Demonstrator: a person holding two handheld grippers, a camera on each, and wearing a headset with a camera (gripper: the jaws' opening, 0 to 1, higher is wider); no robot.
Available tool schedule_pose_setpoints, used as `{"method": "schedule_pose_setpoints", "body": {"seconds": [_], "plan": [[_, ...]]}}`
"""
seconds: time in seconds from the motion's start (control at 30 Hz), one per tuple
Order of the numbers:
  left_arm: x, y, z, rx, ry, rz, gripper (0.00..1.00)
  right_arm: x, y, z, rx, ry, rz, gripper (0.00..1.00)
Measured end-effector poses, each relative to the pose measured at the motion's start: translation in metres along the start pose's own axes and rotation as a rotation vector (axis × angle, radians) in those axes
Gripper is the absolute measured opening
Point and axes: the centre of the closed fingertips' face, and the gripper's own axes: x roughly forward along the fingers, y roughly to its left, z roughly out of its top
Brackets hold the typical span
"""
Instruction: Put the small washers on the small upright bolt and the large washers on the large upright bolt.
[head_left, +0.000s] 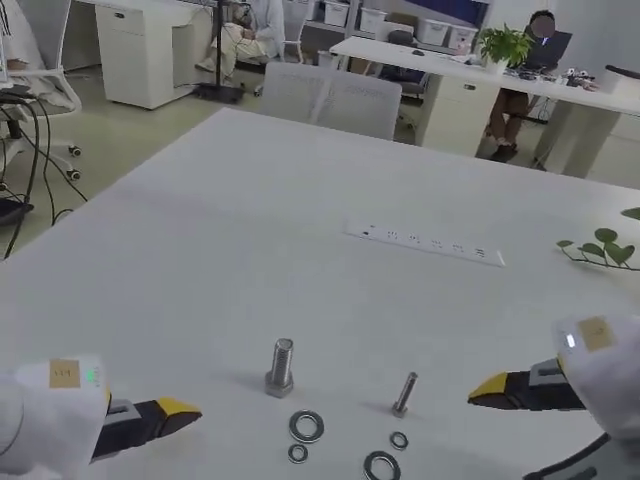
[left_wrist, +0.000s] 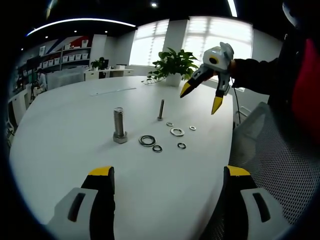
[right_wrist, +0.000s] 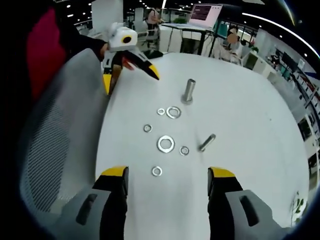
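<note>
The large upright bolt (head_left: 282, 366) and the thinner small upright bolt (head_left: 405, 394) stand on the white table near its front edge. Several washers lie flat in front of them: a large one (head_left: 306, 426) and a small one (head_left: 297, 453) by the large bolt, another small one (head_left: 399, 440) and another large one (head_left: 381, 465) by the small bolt. My left gripper (head_left: 185, 410) hovers open left of the group, apart from everything. My right gripper (head_left: 480, 392) hovers open to the right. Both hold nothing. The right gripper view shows the washers (right_wrist: 165, 144) spread beyond my open jaws.
A white power strip (head_left: 425, 243) lies further back on the table. Plant leaves (head_left: 600, 248) reach in at the right edge. A mesh chair back (right_wrist: 55, 145) stands at the table's near side. Desks, chairs and seated people fill the room behind.
</note>
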Motion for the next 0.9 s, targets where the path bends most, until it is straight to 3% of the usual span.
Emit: {"method": "schedule_pose_setpoints", "body": {"seconds": [0.37,0.9], "plan": [[0.001,-0.001,0.002,0.005,-0.006,-0.003,0.90,0.013,0.007,-0.008,-0.052,0.095,0.040,0.53],[0.001,0.000,0.001,0.000,-0.012,0.004,0.89,0.031,0.010,-0.015,-0.102,0.186,0.068,0.37]]}}
